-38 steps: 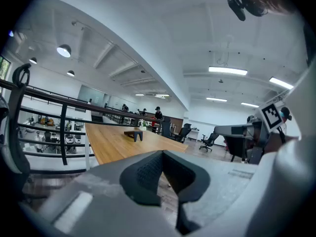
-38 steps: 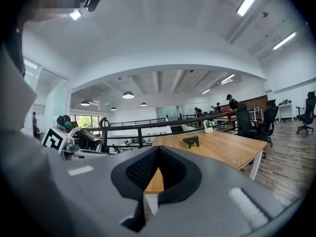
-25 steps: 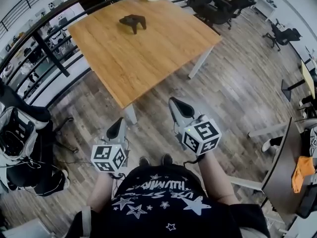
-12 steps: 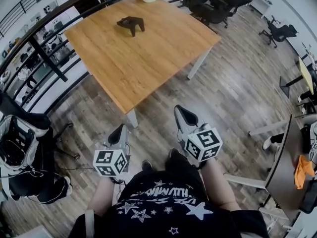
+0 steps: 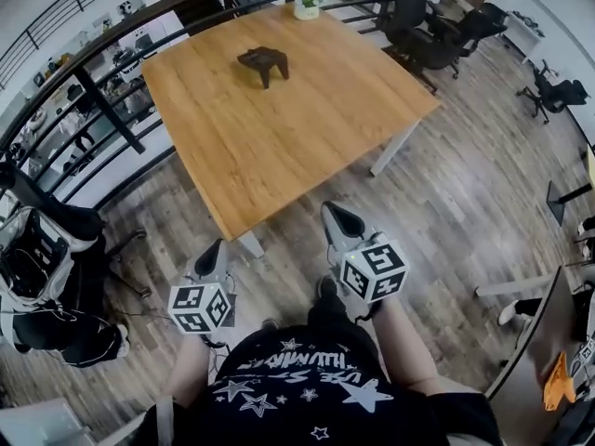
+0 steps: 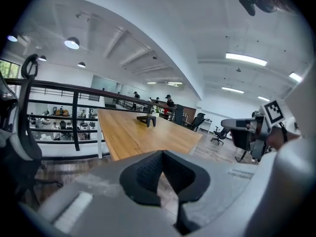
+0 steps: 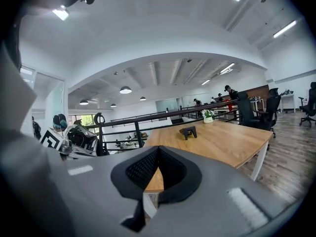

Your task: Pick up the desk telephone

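Edged nearer the bench [image 5: 279, 147] — my left tongs [image 5: 215, 251] and right tongs [image 5: 337, 215] both closed, empty, desk telephone [image 5: 263, 63] far across it.

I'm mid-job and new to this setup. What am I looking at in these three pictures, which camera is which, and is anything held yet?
There is no robot arm here: a person stands with a two-jaw gripper in each hand. The head view looks steeply down from the person's head. It shows the left gripper and the right gripper, each carrying a marker cube, over the wooden floor and short of the table. The other two pictures come from cameras riding on each gripper, looking along its jaws. On the table are a dark desk telephone towards the far side and a small potted plant at the far edge. Both grippers' jaws are together with nothing between them, so nothing is held, and the telephone is untouched.
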The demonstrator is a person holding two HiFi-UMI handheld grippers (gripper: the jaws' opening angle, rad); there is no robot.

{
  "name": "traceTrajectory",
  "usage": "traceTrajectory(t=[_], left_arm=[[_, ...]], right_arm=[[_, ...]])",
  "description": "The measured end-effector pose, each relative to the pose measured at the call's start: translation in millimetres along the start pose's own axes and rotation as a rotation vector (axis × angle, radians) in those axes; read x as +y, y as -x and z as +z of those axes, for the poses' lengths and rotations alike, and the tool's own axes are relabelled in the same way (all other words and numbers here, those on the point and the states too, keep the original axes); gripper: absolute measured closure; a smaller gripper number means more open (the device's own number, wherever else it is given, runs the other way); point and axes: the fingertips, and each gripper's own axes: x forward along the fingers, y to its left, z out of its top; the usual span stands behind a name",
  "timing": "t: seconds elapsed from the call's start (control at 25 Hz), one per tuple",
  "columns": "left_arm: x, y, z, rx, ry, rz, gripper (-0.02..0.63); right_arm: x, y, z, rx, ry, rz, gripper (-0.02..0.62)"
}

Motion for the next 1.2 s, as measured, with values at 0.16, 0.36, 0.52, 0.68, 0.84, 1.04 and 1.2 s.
traceTrajectory(t=[0.16, 0.36, 0.52, 0.68, 0.84, 1.04, 1.2], left_arm=[[-16.8, -28.6, 19.4, -0.025, 0.020, 0.070, 0.604], [-34.0, -62.6, 42.5, -0.075, 0.034, 0.165, 0.604], [-42.7, -80.7, 51.0, -0.089, 0.026, 0.228, 0.604], [-44.1, -88.1, 51.1, -0.098, 0.060, 0.296, 0.604], [-49.1, -92.4, 44.8, -0.081, 0.069, 0.334, 0.604], [-46.7, -101.3, 33.0, -0.038, 0.072, 0.353, 0.604], [-27.8, -121.9, 31.8, -0.020, 0.090, 0.353, 0.604]], right_arm=[[-45.6, -25.7, 17.9, -0.004, -0.005, 0.068, 0.594], [-86.2, -49.8, 32.1, -0.004, -0.051, 0.154, 0.594], [-113.0, -61.3, 33.7, 0.008, -0.084, 0.200, 0.595], [-141.7, -72.1, 28.2, 0.039, -0.109, 0.193, 0.595], [-164.8, -85.1, 14.5, 0.081, -0.139, 0.160, 0.595], [-181.5, -104.8, 3.9, 0.102, -0.181, 0.139, 0.597], [-183.6, -126.3, 4.9, 0.102, -0.242, 0.154, 0.597]])
